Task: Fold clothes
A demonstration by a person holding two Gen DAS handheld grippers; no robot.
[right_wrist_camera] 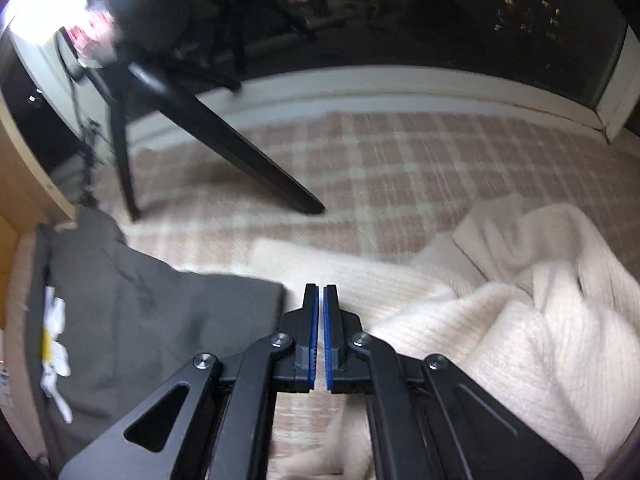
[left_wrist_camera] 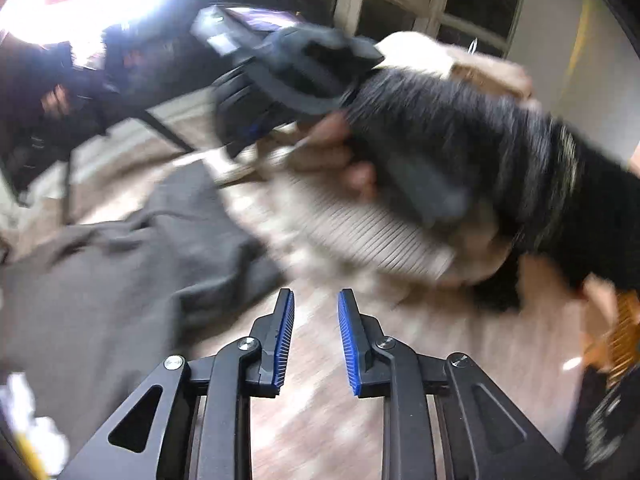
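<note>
A grey garment [right_wrist_camera: 140,312] with a white flower print [right_wrist_camera: 54,344] lies flat at the left on the plaid rug [right_wrist_camera: 400,160]. A cream ribbed sweater [right_wrist_camera: 520,300] is heaped at the right. My right gripper [right_wrist_camera: 320,289] hovers over the gap between them, its blue pads almost touching with nothing between them. In the left wrist view my left gripper [left_wrist_camera: 316,296] stands open and empty above the rug [left_wrist_camera: 340,420], between the grey garment [left_wrist_camera: 120,272] and the cream sweater [left_wrist_camera: 360,236]. A hand [left_wrist_camera: 332,152] in a black fuzzy sleeve [left_wrist_camera: 460,140] carries the right gripper above the sweater, blurred.
Black tripod legs [right_wrist_camera: 224,140] stand on the rug at the far left. A white sill [right_wrist_camera: 400,84] and a dark window [right_wrist_camera: 400,12] run along the far edge. A wooden furniture edge [right_wrist_camera: 24,184] borders the left side.
</note>
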